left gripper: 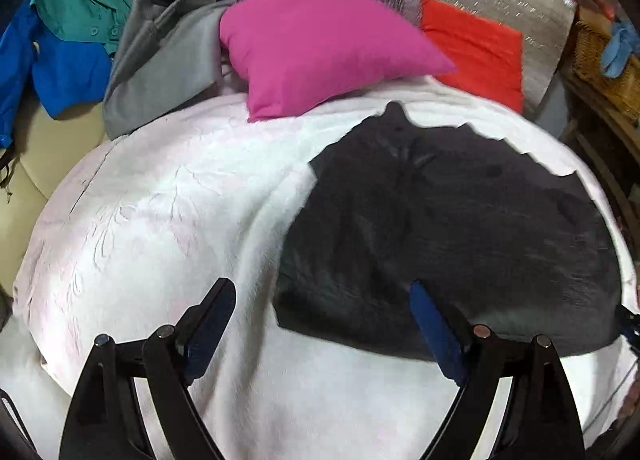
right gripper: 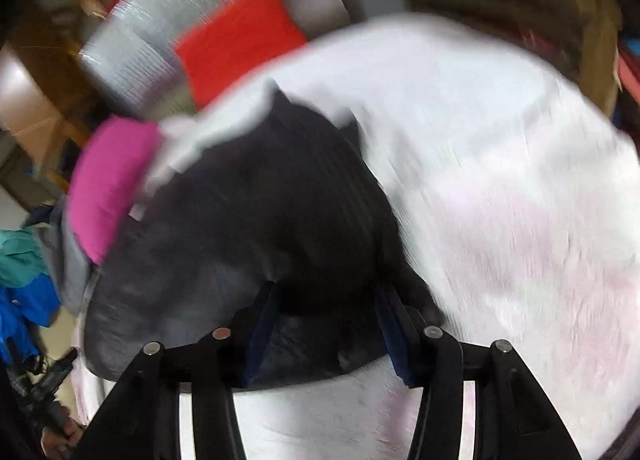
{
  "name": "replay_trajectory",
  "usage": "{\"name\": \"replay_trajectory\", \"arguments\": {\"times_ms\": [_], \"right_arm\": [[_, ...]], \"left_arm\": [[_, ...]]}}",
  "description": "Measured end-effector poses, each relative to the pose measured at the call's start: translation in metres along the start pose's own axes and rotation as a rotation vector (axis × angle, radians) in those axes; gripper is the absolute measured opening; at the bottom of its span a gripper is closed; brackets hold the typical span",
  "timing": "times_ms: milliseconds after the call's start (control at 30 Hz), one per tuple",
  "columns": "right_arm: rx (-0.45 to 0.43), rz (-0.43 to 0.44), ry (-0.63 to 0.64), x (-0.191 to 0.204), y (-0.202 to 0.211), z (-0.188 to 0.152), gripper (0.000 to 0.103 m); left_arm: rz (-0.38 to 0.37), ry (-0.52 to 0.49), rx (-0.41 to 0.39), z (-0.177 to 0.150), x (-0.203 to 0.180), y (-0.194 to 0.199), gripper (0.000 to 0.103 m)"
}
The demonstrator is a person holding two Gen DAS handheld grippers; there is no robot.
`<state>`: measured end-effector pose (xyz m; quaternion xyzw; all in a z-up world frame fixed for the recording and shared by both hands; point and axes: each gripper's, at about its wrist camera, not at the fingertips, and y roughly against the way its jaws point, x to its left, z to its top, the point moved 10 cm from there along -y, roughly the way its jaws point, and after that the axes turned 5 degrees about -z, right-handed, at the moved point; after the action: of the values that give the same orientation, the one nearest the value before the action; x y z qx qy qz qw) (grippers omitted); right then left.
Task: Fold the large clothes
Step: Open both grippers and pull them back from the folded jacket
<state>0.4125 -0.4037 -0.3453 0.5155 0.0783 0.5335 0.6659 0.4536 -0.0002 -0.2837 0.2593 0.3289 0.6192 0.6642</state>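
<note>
Lying flat on the white blanket (left gripper: 168,220), your dark garment (left gripper: 460,228) spreads below the pink pillow (left gripper: 320,48) and orange cushion (left gripper: 476,48). Your left gripper (left gripper: 324,324) hovers at its near edge, fingers wide apart. Your right gripper (right gripper: 326,324), also spread, straddles the blurred near hem without clamping it.

White blanket-covered bed (left gripper: 192,228); dark garment (left gripper: 460,228) spread flat; pink cushion (left gripper: 320,48), red cushion (left gripper: 476,48) behind.
</note>
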Motion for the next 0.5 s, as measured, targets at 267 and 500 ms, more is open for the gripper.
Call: {"name": "replay_trajectory", "arguments": {"times_ms": [267, 500], "right_arm": [[-0.092, 0.037, 0.044, 0.017, 0.060, -0.008, 0.051], [-0.158, 0.085, 0.112, 0.044, 0.106, -0.023, 0.051]], "left_arm": [[0.046, -0.116, -0.177, 0.004, -0.027, 0.082, 0.090], [0.066, -0.152, -0.260, 0.006, -0.040, 0.132, 0.090]]}}
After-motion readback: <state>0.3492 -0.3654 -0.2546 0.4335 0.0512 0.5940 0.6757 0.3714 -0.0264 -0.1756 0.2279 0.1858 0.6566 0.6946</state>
